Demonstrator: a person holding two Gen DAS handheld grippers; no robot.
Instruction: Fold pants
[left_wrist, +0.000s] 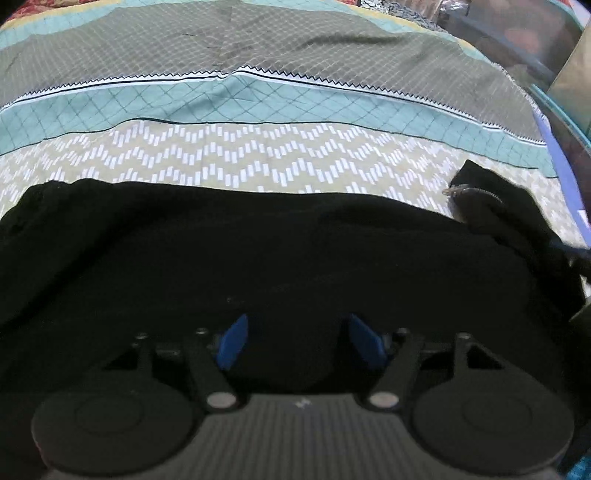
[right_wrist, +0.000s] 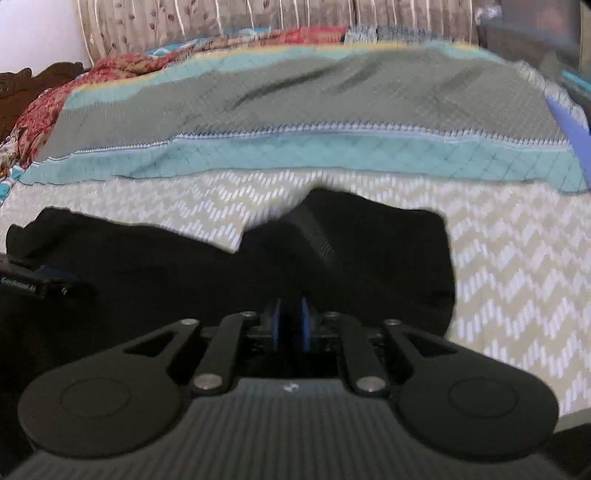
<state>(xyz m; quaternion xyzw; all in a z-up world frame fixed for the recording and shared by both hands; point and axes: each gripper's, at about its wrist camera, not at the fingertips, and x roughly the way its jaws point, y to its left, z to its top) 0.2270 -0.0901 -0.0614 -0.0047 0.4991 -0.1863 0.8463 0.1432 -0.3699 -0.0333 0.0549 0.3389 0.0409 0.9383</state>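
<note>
The black pants (left_wrist: 258, 251) lay spread across the near part of the bed (left_wrist: 258, 155), on the zigzag-patterned band of the striped bedcover (left_wrist: 295, 103). The left claw (left_wrist: 295, 339) hovered low over the dark cloth, its blue pads (left_wrist: 234, 343) standing well apart with nothing pinched between them. The right claw (right_wrist: 290, 325) had its blue pads (right_wrist: 275, 325) drawn close together, only a narrow slit left; whether they pinched a fold of the pants could not be told, since dark cloth bunched up right ahead of them. A red patterned blanket (right_wrist: 55, 99) lay at the far left of the bed.
</note>
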